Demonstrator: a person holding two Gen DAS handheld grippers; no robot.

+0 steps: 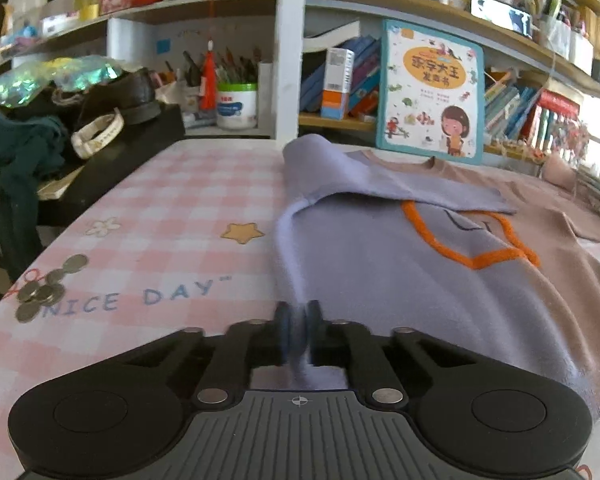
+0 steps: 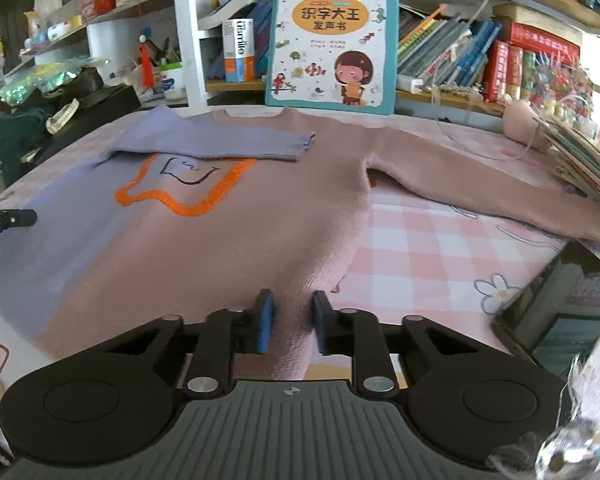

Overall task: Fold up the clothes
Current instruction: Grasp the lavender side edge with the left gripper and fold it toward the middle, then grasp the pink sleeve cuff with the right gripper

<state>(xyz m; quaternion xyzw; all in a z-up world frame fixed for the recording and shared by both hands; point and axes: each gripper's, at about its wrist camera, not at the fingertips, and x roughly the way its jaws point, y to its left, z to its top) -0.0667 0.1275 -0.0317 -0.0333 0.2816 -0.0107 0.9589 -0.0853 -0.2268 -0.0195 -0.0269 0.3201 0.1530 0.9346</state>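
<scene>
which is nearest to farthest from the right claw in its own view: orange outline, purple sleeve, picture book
1. Orange stitched outline on the sweater's chest, left of centre.
2. Folded purple knit sleeve, just behind it.
3. Teal-edged children's picture book, upright against the shelf.

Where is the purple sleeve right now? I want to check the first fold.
In both views the purple sleeve lies folded across the sweater's chest, above the orange outline, with its cuff near the neckline in front of the children's book.
</scene>
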